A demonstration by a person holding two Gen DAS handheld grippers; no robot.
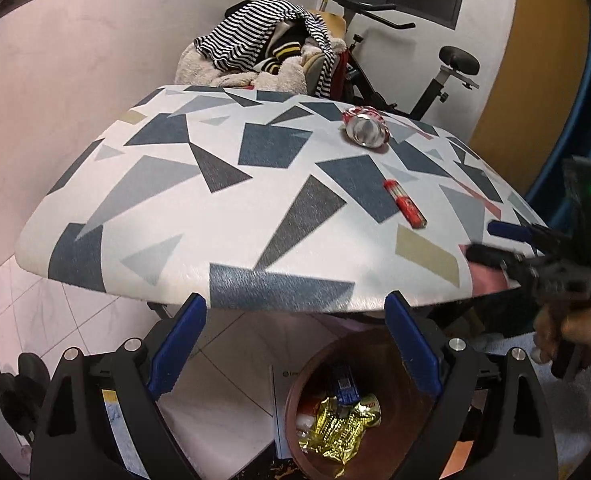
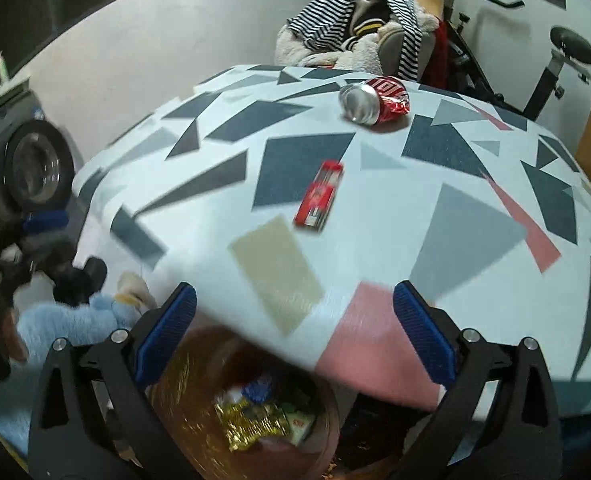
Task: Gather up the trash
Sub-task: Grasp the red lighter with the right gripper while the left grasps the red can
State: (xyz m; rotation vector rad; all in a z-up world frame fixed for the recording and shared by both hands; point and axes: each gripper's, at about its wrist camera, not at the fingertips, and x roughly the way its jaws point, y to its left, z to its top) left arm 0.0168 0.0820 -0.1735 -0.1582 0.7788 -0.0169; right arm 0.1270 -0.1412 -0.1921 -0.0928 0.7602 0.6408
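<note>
— So where was the trash?

— Two bits were left on the surface (image 1: 175,216). A squashed red can (image 1: 365,127) lay on its side near the far edge, and a small red wrapper (image 1: 405,203) lay flat a little closer. They were apart, not touching. The brown bin (image 1: 375,350) sat on the floor just under the near edge, with a shiny gold wrapper (image 1: 341,428) and other scraps inside.

— Were the hands holding anything?

— No. The left gripper (image 1: 295,344) had its fingers (image 1: 177,344) spread wide with nothing between them, right above the bin. The right gripper (image 2: 295,340) was the same (wide apart and empty), over the near edge of the surface and the bin.

— What could go wrong?

— I think the wrapper was the tricky one. It was thin and flat, so the fingers might slide over it or push it off the edge and past the bin. The can was round and could roll away if bumped from the side. Also, the two grippers were near each other (the right one showed at the side of the left view), so they might knock together if both reached at once.
</note>
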